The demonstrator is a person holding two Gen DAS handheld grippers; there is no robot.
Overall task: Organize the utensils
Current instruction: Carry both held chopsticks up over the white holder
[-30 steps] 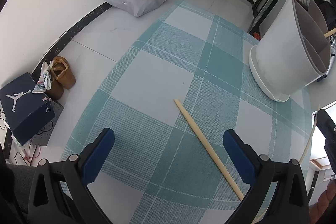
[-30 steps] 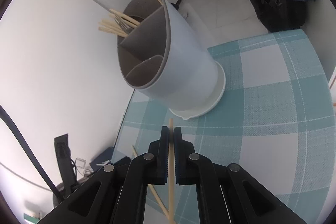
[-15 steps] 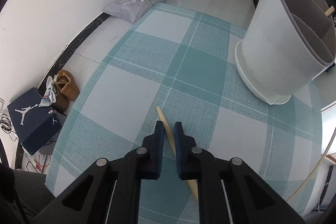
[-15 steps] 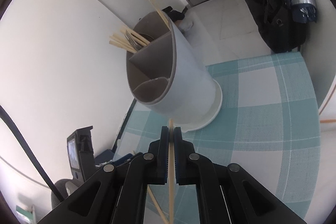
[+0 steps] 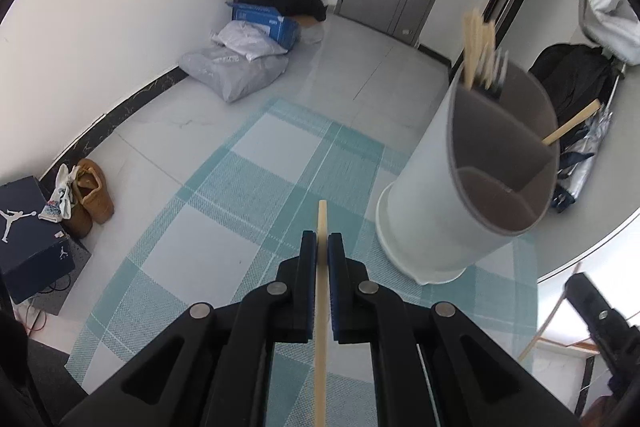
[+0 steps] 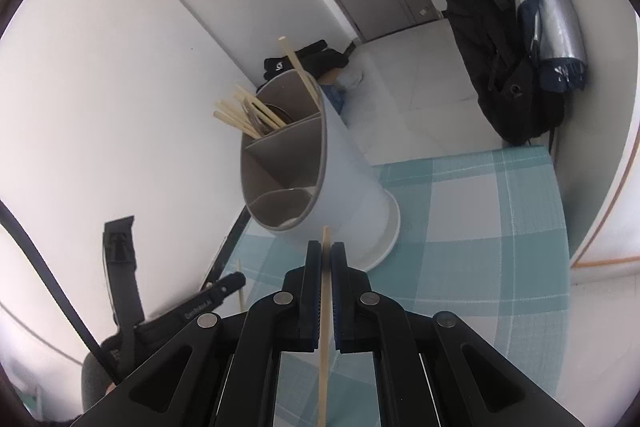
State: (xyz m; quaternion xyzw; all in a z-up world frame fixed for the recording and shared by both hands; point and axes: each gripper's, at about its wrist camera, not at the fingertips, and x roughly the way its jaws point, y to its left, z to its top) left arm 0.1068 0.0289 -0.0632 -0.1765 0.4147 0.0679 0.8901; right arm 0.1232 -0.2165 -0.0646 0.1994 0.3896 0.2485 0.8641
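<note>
Left of the white utensil holder (image 5: 424, 187), on the floor by the wall: a dark shoe box (image 5: 28, 227), brown shoes (image 5: 90, 195), grey bags (image 5: 236, 75). Nearer the holder, the left hand-held gripper (image 5: 322, 247), clamped on a wooden chopstick (image 5: 321, 307) that runs between the blue pads (image 5: 307, 259) with its tip poking out ahead, above the teal checked cloth (image 5: 224, 219) on the table, left of the holder's base. Holder itself standing on that cloth, divided into compartments, with chopsticks and forks (image 5: 482, 59) bunched in the far one and a single stick (image 5: 572, 127) leaning from the right one. Right of the holder's base, the right hand-held gripper (image 6: 326, 255), likewise clenched on a second chopstick (image 6: 324, 327), its tip close before the holder's lower wall (image 6: 352, 195). Right of the holder, a dark bag (image 6: 516, 99) and a folded umbrella (image 6: 548, 23) by the wall.
</note>
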